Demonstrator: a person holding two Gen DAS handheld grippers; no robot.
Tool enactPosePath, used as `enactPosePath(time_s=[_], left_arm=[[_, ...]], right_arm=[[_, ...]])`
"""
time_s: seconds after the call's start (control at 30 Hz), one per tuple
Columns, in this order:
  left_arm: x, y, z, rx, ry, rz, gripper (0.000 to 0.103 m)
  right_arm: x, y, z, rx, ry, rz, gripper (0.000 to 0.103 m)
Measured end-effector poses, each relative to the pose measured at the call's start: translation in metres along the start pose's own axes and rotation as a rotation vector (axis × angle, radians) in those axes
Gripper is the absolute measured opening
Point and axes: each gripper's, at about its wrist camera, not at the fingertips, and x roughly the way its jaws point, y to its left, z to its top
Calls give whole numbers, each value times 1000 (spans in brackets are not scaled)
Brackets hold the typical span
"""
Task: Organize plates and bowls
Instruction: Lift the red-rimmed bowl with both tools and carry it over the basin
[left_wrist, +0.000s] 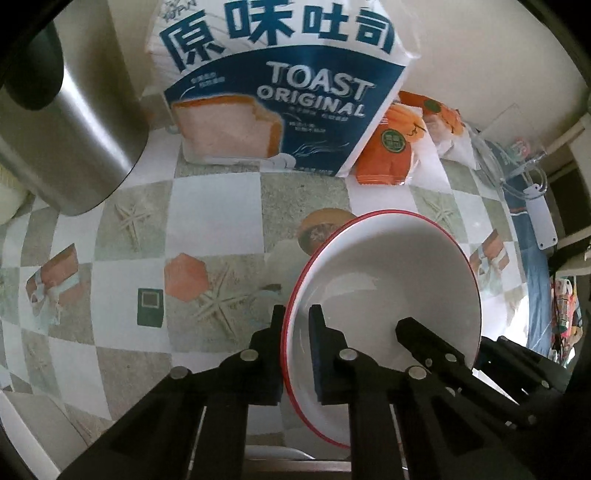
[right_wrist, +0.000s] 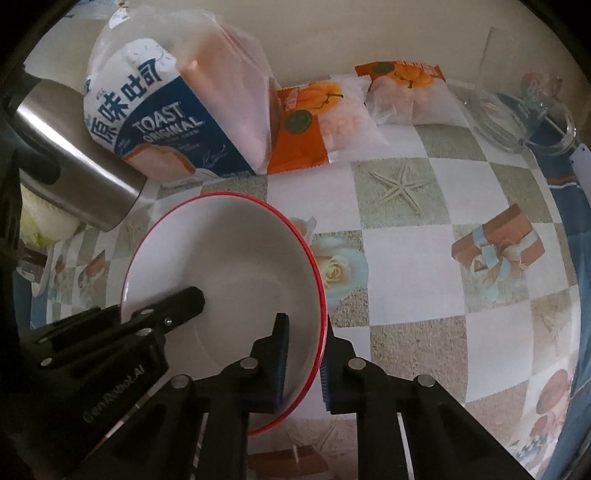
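Observation:
A white plate with a red rim (left_wrist: 388, 280) is held above the patterned tablecloth by both grippers. My left gripper (left_wrist: 297, 317) is shut on the plate's left rim, one finger inside, one outside. My right gripper (right_wrist: 304, 332) is shut on the plate's (right_wrist: 229, 254) right rim in the same way. Each view shows the other gripper's finger reaching over the plate: the right gripper (left_wrist: 436, 339) in the left wrist view, the left gripper (right_wrist: 173, 306) in the right wrist view.
A toast bread bag (left_wrist: 280, 85) stands at the back. Orange snack packets (right_wrist: 314, 122) lie beside it. A steel canister (left_wrist: 74, 122) stands at the left. A glass dish (right_wrist: 517, 118) sits at the back right. The checkered tablecloth (right_wrist: 424, 258) covers the table.

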Motion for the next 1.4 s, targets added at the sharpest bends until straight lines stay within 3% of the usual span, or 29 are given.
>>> enactPosePath(time_s=[0.3,0.63,1.4], left_arm=[[-42,-23,-2,33,-76,-23,12],[-100,-24,-33,16,-132,3,12],[-133,28,-163,-81,-164,12,12]], right_arm=[[-37,-4,0,-4,-81,-14,16],[-93,16,-29,-57,-127,-9,16],[-113,77,-143,-146,-118,18,16]])
